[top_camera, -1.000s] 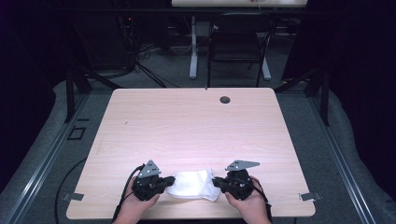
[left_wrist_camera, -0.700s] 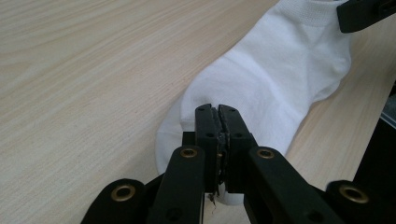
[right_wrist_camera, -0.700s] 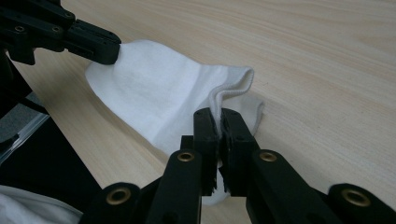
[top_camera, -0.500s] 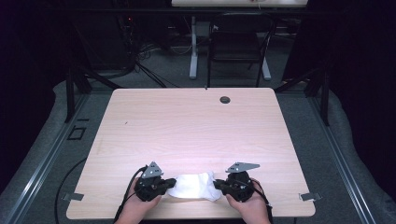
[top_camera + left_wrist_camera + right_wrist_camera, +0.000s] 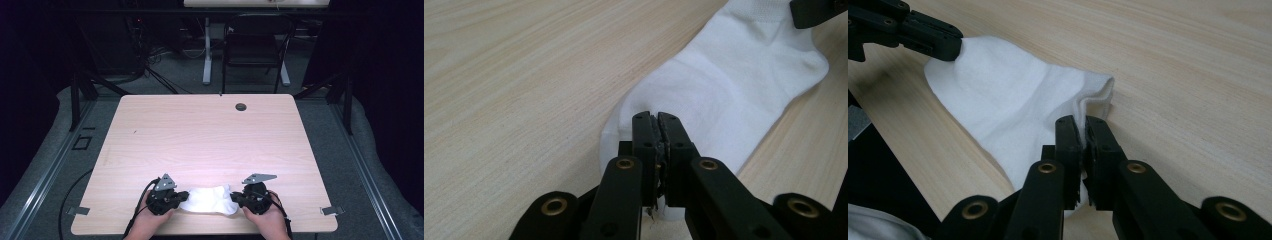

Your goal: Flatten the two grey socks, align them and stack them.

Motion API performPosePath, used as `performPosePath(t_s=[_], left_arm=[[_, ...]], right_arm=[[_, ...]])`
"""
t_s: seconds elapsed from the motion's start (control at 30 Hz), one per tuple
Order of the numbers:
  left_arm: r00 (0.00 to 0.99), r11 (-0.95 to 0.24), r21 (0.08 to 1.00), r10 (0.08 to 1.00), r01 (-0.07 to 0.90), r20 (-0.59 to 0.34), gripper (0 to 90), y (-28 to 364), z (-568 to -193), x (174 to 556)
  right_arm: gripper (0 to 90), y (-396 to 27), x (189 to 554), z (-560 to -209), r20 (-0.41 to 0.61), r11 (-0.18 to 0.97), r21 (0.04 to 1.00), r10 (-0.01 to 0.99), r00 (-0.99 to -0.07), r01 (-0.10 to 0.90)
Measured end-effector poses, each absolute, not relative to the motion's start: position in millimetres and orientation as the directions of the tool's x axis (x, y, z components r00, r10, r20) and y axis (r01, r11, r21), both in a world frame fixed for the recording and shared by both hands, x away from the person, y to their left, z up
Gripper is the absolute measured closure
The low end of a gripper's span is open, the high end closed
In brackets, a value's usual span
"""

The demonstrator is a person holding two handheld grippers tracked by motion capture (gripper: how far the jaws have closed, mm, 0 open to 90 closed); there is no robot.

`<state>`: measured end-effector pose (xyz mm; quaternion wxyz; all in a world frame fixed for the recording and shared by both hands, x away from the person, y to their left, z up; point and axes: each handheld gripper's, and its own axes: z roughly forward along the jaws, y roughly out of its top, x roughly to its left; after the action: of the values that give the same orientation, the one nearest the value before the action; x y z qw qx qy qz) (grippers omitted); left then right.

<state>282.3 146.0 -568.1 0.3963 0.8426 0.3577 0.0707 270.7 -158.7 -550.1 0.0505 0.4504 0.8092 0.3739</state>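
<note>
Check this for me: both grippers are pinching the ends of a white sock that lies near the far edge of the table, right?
Not quite. The left gripper and right gripper do each pinch an end of the white sock, but the high view shows it near the table's near edge, just in front of the person's hands.

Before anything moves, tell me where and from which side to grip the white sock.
Grip the white sock at its two ends, coming in low from each side along the table. It lies flat and limp near the front edge, so only thin edges offer a pinch. The left tool is shut on the toe end, the right tool on the folded cuff end.
</note>
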Motion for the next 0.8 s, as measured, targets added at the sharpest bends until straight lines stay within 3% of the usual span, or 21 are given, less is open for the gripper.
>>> performPosePath(t_s=[0.53, 0.8], left_arm=[[0.72, -0.421, 0.717, 0.674, 0.556, -0.163, 86.4, 149.0, -570.7, 283.8], [0.716, -0.386, 0.745, 0.676, 0.545, -0.174, 73.8, 153.8, -564.0, 283.1]], right_arm=[[85.1, -156.1, 275.8, -557.8, 0.255, 0.321, 0.642, 0.767, -0.589, 0.697], [73.6, -158.7, 276.4, -558.0, 0.251, 0.296, 0.672, 0.771, -0.585, 0.678]])
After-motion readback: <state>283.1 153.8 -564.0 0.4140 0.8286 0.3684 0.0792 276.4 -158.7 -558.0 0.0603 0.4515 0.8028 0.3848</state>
